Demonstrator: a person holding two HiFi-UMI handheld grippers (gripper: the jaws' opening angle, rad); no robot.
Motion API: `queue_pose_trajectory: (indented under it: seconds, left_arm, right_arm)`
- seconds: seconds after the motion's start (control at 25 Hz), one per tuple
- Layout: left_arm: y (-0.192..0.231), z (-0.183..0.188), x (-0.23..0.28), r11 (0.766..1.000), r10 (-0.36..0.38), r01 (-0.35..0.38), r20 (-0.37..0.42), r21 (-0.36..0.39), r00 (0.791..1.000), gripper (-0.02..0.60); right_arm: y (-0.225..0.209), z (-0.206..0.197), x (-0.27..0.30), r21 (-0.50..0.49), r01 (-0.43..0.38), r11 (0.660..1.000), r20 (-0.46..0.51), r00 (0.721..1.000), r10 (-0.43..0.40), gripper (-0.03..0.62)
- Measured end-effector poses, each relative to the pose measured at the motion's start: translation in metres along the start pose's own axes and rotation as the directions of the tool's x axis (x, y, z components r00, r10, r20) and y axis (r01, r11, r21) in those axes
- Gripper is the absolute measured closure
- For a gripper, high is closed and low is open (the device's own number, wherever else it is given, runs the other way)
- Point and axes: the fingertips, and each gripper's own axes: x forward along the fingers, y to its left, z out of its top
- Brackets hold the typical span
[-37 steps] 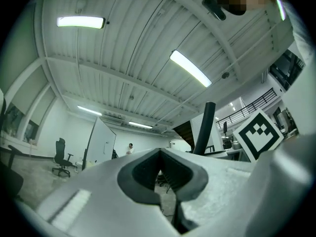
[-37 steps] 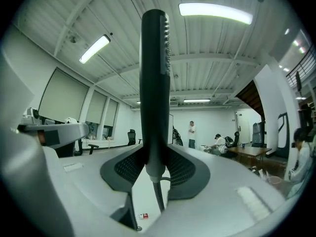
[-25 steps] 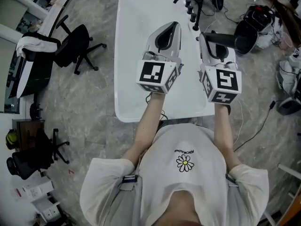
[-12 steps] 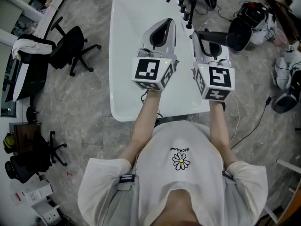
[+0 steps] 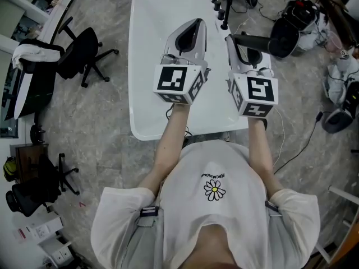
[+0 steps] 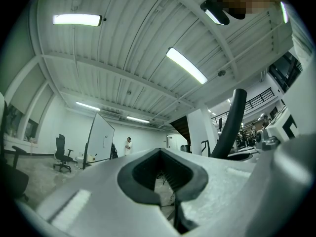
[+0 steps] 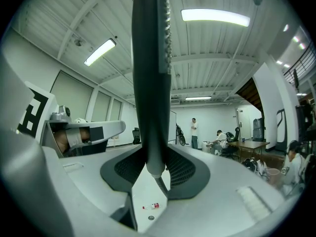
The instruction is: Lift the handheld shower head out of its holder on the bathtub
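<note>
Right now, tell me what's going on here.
A person leans over a white bathtub with tongs in each hand. The right tongs are clamped on the dark handheld shower head, which sticks out between their jaws. It appears to be held clear of the black faucet fittings at the tub's rim. The left tongs are closed on nothing and hover beside it over the tub.

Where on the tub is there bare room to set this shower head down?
The bathtub is bare along its left side, between its left rim and the left gripper, and across the far end left of the faucet fittings. The right edge is crowded: the fittings, the right gripper and the shower head it holds.
</note>
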Motion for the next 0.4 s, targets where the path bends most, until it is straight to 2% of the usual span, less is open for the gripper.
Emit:
queue_pose_trajectory:
  seconds: [0.4]
  left_arm:
    - [-0.0015, -0.0052, -0.0028, 1.0, 0.0, 0.0, -0.019, -0.005, 1.0, 0.581]
  right_arm:
    - [0.0024, 0.002, -0.0025, -0.005, -0.001, 1.0, 0.008, 1.0, 0.001, 0.442]
